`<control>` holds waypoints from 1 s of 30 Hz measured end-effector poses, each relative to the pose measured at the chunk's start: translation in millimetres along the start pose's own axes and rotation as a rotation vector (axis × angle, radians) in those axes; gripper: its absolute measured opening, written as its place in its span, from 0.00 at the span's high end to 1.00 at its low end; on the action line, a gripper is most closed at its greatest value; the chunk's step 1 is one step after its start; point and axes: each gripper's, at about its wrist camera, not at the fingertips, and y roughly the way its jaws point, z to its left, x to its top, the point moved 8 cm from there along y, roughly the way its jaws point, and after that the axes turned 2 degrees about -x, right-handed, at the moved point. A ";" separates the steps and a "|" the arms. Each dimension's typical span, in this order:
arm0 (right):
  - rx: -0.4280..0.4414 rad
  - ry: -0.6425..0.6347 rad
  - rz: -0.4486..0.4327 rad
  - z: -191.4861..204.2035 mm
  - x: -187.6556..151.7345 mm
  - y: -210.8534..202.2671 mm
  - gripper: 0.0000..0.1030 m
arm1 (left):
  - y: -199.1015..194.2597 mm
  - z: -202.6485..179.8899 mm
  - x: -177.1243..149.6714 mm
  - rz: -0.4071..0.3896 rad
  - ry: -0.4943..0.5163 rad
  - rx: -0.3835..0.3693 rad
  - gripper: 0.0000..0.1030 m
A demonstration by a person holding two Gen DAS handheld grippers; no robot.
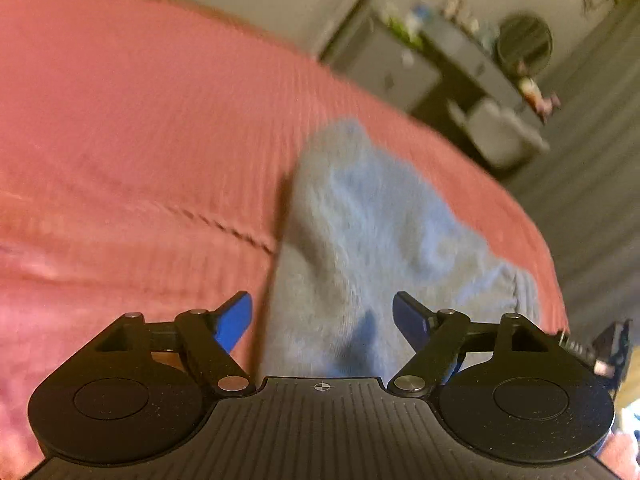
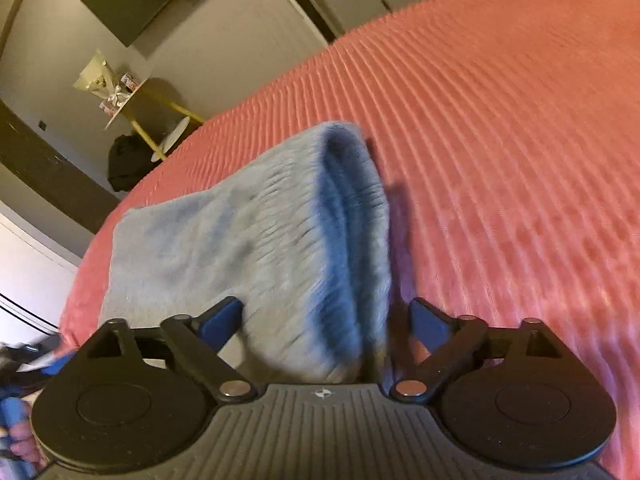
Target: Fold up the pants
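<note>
With both our left gripper (image 1: 322, 322) and right gripper (image 2: 326, 324) spread wide over the blue fleece pants (image 2: 256, 240) — gripping nothing — we should pinch an edge squarely on the pink bedspread (image 2: 500, 140).

One pair of light-blue pants (image 1: 372, 240) lies on one bed with one pink ribbed bedspread (image 1: 140, 120). Two grippers are in view, the left gripper (image 1: 322, 314) and the right gripper (image 2: 326, 320), each with two blue fingers.
</note>
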 end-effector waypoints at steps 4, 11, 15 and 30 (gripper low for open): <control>0.121 0.063 0.068 -8.8 8.2 14.5 0.04 | 55.1 12.1 4.1 0.123 -0.008 -0.027 0.12; 0.128 0.032 0.107 -0.1 22.5 43.5 0.37 | 75.7 1.2 16.7 0.094 0.018 -0.121 0.39; 0.104 0.043 0.133 5.2 27.3 45.1 0.46 | 69.3 -7.4 21.8 0.034 0.024 -0.132 0.65; -0.059 -0.007 -0.070 55.5 120.6 9.4 0.25 | 31.2 -10.2 85.1 -0.198 0.010 0.216 0.42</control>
